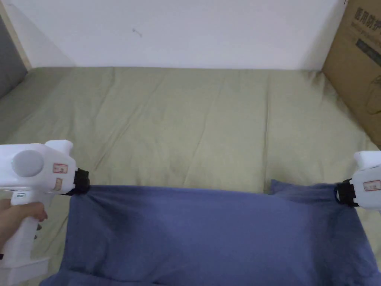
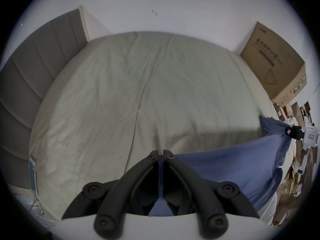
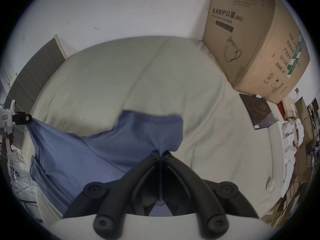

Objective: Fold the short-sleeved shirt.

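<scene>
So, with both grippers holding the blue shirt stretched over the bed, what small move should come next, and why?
Probably carry the shirt forward and lower it flat onto the bed. The left gripper and right gripper each clamp an end, the top edge stretched between them, with bare sheet ahead.

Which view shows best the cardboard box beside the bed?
The right gripper view: the cardboard box stands large, with two faces visible. The left gripper view shows it smaller; the head view cuts it off at the edge.
</scene>
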The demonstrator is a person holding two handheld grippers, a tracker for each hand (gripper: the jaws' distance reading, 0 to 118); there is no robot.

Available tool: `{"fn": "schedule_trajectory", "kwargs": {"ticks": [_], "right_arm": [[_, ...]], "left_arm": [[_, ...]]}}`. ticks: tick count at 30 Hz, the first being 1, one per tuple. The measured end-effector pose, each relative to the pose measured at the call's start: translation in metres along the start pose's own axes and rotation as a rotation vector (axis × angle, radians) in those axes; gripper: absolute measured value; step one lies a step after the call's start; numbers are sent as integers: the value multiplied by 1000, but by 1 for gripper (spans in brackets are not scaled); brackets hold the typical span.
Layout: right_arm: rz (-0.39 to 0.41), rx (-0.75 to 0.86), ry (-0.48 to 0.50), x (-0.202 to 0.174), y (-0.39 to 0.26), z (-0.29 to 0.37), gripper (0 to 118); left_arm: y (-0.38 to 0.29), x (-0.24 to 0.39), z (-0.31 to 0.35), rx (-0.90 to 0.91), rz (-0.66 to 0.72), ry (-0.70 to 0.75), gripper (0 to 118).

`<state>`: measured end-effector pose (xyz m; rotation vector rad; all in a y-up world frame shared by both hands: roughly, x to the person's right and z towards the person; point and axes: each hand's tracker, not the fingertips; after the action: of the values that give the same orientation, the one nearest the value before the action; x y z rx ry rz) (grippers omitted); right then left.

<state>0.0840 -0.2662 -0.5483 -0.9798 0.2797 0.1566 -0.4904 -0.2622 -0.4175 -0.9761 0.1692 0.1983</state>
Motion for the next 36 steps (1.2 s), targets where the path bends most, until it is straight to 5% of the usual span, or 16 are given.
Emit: {"fn": "schedule_trajectory", "kwargs": {"ticks": [9,13,19,20,22,23,24,25,32,34,35,36], "right_arm": [[23,23,21,-8,-112,103,0],[53,-53,7,-17,-182,105,0],[-43,-157,2,-22,-253,68,0],[-46,-152,-2,-24,-259,64,4],[-69,-140,-7,-26,-263,64,31],[-84,-141,-24,-28,-261,68,48],[-89,-133,-22,-28,-259,72,53],[-95,-116,-18,-27,-257,77,53],[-136,88,30,-41,-225,123,50],[-111,123,35,-55,-218,128,35],[-102,135,23,-65,-216,128,9],[-101,155,9,-73,-216,127,0]], "left_arm": [[-101,2,101,43,-67,2,3],[-162,4,98,-31,-80,28,3],[-223,-11,53,-141,25,10,5],[-228,-14,48,-151,60,14,14],[-230,-18,48,-145,113,17,48],[-229,-19,52,-129,117,23,85],[-226,-20,56,-128,115,33,107],[-223,-21,60,-128,116,36,114],[-212,-18,110,20,163,-34,98],[-214,-14,117,37,181,-66,52],[-216,-12,115,33,184,-77,16],[-219,-11,113,28,187,-74,5]]}}
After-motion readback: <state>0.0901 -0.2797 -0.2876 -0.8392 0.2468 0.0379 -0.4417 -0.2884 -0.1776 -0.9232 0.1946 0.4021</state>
